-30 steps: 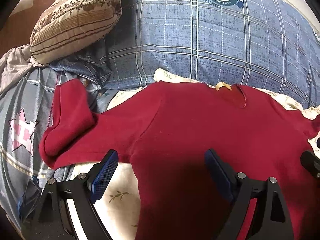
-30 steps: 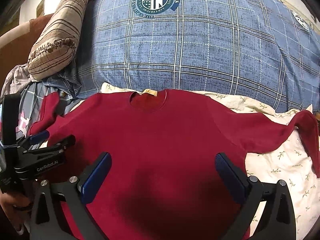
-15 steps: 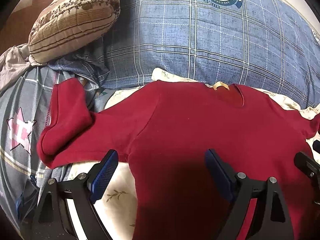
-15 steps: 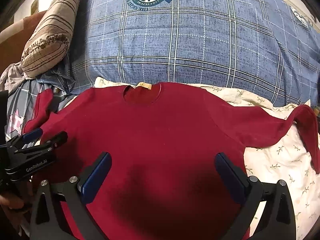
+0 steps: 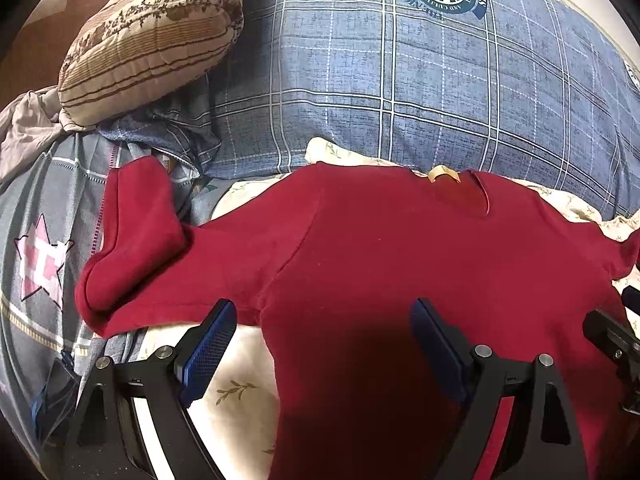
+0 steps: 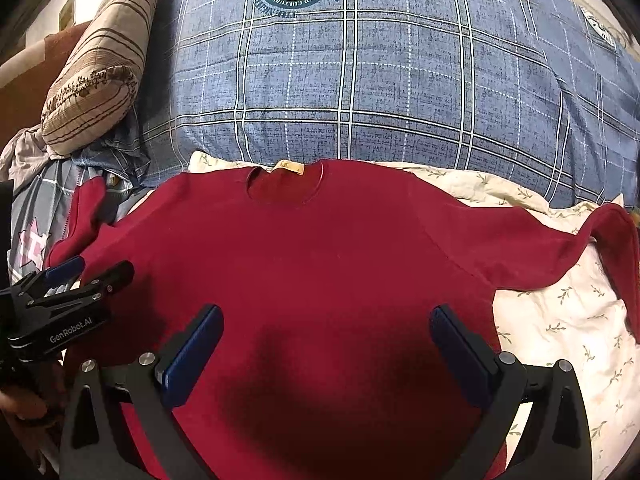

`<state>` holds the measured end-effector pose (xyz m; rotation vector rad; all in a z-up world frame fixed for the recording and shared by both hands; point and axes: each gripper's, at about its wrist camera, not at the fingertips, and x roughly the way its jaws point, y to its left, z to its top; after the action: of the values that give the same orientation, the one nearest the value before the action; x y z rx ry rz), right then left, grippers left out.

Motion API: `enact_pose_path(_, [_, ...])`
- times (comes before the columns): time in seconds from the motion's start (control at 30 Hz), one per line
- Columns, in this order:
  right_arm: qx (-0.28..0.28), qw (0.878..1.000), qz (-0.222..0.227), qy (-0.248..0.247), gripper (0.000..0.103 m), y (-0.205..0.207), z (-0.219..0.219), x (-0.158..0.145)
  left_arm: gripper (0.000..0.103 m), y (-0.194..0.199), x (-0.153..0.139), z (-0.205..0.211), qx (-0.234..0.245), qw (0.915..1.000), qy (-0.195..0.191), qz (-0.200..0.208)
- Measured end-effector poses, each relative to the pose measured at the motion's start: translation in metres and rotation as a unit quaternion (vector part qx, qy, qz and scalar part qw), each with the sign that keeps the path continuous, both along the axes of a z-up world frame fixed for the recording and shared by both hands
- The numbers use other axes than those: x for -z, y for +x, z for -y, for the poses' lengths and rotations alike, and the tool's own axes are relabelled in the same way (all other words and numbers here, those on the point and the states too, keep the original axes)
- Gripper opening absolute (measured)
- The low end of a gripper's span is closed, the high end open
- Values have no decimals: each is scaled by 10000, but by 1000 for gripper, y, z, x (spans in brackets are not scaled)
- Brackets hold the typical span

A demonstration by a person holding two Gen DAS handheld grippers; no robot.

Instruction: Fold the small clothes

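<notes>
Right wrist view: red sweater (image 6: 320, 264) lies flat beneath wide-spread right tongs (image 6: 326, 344).

You see a bed with a cream leaf-print sheet (image 6: 560, 320), a big blue plaid quilt (image 6: 380, 80) behind, and a beige striped pillow (image 5: 152, 40) at the left.

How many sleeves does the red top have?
2. One sleeve lies at the red top's left side, doubled over itself; the other sleeve stretches right, its end bending down.

A bed (image 6: 560, 320) in floral sheet carries a red sweater (image 6: 320, 260) laid flat.
</notes>
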<state>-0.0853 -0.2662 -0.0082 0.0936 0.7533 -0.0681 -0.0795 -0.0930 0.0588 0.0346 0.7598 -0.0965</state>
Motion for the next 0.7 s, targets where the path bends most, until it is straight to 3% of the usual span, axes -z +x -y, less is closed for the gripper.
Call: enact_pose_path(0.7, [-234, 9996, -23, -186, 103, 2, -15, 1, 88, 7, -1, -8, -137, 9998, -115, -38])
